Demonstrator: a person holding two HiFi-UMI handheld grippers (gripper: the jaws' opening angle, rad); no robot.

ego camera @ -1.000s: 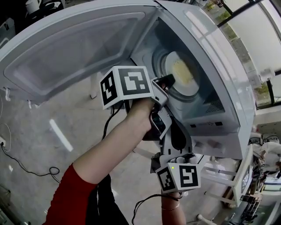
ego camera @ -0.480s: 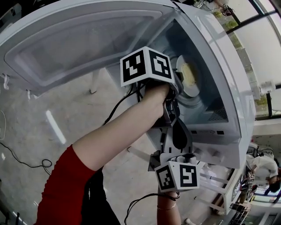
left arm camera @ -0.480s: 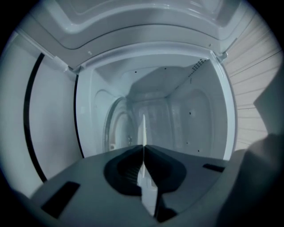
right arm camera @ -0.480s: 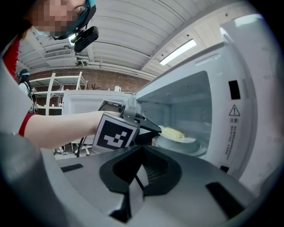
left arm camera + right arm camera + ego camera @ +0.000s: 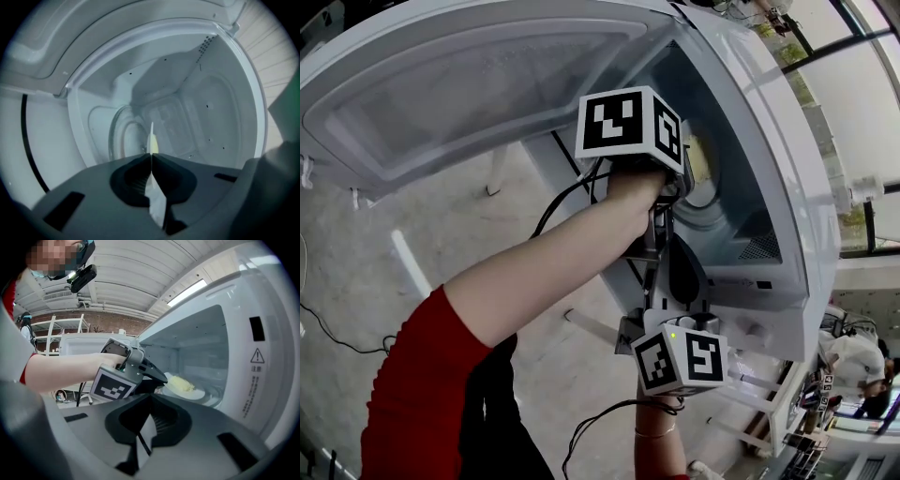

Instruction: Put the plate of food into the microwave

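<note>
Held a round white plate [image 5: 199, 393] of yellow food [image 5: 180, 384] inside an open white microwave [image 5: 778, 159].
Gripped the plate's near rim with the black left gripper [image 5: 151, 155], jaws clamped on it edge-on. Hung it over the glass turntable [image 5: 216, 398] near the cavity's front edge; touching or not, could not tell. Hovered the black right gripper [image 5: 150, 397] outside that front edge, jaws together, nothing between them. Had the white door [image 5: 469, 84] swung wide.

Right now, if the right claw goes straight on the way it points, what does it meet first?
Probably the left claw, shut on the rim of the plate at the mouth of the microwave, just ahead of the shut, empty right claw. Depth is hard to judge.
</note>
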